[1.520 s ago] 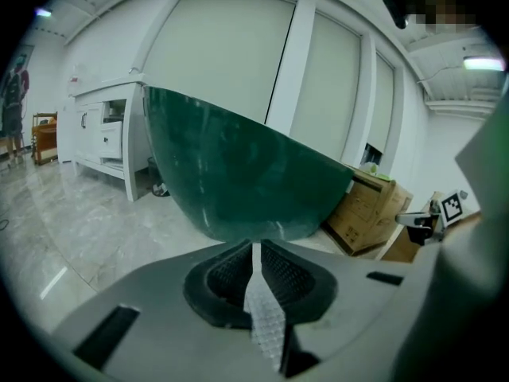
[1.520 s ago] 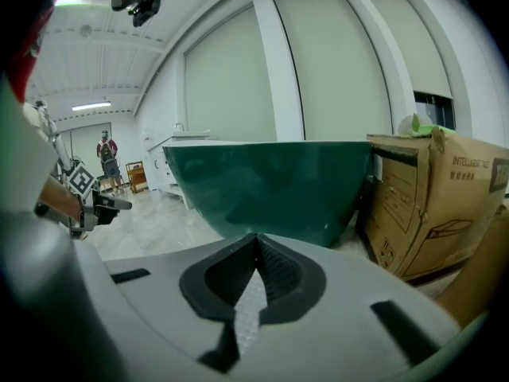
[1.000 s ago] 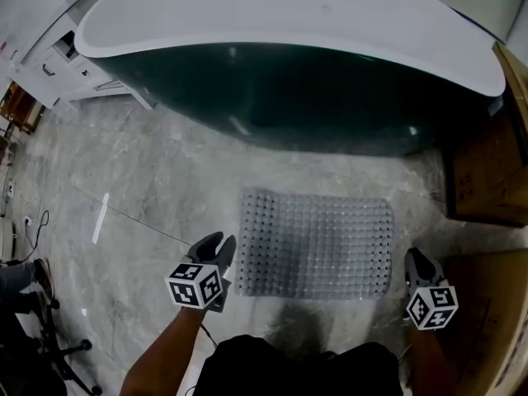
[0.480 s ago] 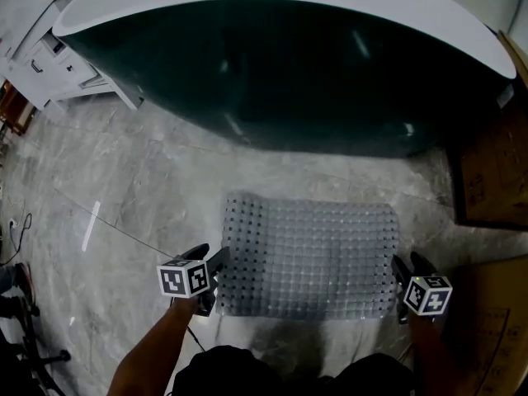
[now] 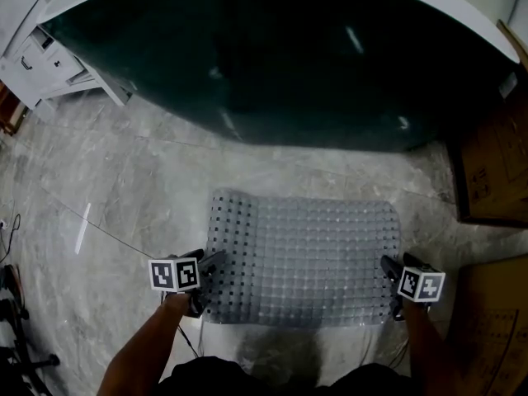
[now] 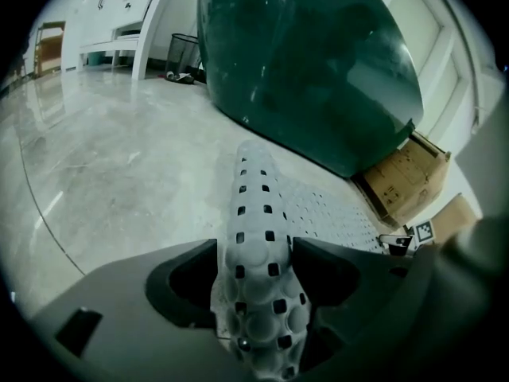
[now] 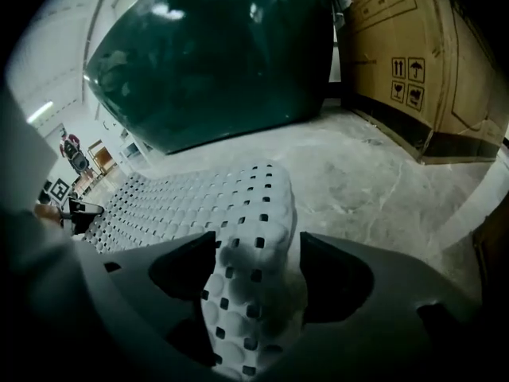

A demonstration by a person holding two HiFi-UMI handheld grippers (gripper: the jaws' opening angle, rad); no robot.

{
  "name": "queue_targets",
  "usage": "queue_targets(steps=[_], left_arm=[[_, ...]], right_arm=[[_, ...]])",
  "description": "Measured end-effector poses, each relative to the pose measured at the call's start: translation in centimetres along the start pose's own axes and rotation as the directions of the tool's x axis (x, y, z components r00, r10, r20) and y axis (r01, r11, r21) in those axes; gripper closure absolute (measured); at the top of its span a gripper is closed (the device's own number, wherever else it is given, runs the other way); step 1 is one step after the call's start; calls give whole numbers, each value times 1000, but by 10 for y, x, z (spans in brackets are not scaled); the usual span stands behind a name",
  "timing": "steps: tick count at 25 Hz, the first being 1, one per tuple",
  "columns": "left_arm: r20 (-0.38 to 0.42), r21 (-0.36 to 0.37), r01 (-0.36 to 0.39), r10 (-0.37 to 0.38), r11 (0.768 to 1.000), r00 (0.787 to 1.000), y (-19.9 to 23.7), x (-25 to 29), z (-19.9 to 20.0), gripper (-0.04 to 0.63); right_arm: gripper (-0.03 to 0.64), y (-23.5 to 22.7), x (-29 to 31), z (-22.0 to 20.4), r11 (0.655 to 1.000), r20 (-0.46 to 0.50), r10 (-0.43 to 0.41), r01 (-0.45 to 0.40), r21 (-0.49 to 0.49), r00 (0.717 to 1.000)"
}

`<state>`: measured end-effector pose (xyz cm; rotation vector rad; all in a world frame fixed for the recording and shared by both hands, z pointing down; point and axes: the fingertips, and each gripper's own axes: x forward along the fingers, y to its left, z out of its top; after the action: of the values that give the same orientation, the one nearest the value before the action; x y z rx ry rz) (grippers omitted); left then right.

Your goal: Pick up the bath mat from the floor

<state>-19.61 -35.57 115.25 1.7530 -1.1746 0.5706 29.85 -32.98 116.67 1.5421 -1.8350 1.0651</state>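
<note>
We have the mat (image 5: 305,254) lying on the floor (image 5: 124,188), just on the near side of the tub (image 5: 289,64), with its long axis running left to right across us. The left tongs (image 5: 210,262) sit at its near-left corner and the right tongs (image 5: 388,268) at its near-right corner. Each hand is therefore nearest its own short end and neither has to cross over. Both tongs point steeply down and away from us, along the short edges toward the tub. Both have just been opening and now stand wide. In each gripper view the mat's short edge runs straight out between the jaws and fills most of the gap, but we judge the pads are not yet pinching it. The mat is thin and limp, so we expect the coming move to depend on both tongs biting the same near edge together. A lift from one end alone would likely leave the rest dragging on the floor.
</note>
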Motion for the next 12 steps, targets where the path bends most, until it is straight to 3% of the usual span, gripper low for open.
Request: queue_targets(steps=[6,12], left_arm=[[-36,-7,27,-27,1000,999,2,11,-5,326],[-47,50,-43,45,998,998,2,19,-10,337]], right_arm=[[295,2,13,-8,999,-11,-42,42,17,999],[369,1,12,-10,999,18,-50,50,-6,999]])
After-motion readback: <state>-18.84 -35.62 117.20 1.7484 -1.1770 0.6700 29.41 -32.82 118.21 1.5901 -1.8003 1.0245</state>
